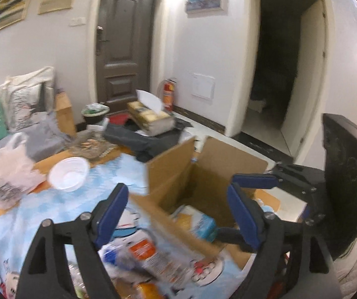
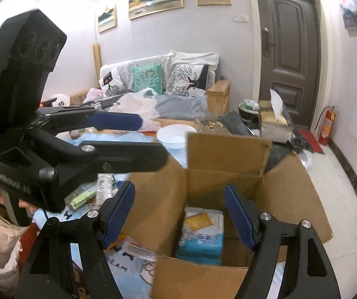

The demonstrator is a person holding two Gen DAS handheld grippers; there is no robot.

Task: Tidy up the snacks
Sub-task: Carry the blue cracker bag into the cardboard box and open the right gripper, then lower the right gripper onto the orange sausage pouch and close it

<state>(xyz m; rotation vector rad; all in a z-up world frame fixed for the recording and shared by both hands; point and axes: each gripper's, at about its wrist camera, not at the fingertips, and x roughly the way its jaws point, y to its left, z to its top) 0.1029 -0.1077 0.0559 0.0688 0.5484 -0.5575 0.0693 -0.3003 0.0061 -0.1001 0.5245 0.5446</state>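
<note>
— Cluttered living room, isn't it? Going left to right: cushions on a sofa (image 2: 158,79), a white plastic bag (image 2: 138,104), then a white bowl (image 2: 172,134) on the worktop (image 1: 54,211) with its pale blue cloth.

— And the snacks?

— Loose packets are lying on the cloth under the left tool (image 1: 176,211), the clearest an orange-labelled packet (image 1: 151,254). Beside them the cardboard box (image 2: 290,199) is standing open, with a blue-and-white cracker pack (image 2: 202,234) already inside.

— Are the tools holding anything?

— Neither. The left tool is gaping wide over the box's near edge, and the right tool (image 2: 178,214) is spread wide above the box, nothing between its fingers.

— What could be going wrong from here?

— I'm judging the box flaps as the risk: a tool dropping in could be catching a raised flap and shoving the box. The thin, slippery packets could also be slipping from a grip.

— Anything unclear?

— The left view is blurring the packets, so their labels aren't readable. The box walls are hiding most of its floor, and both tools are cutting off the nearest worktop.
</note>
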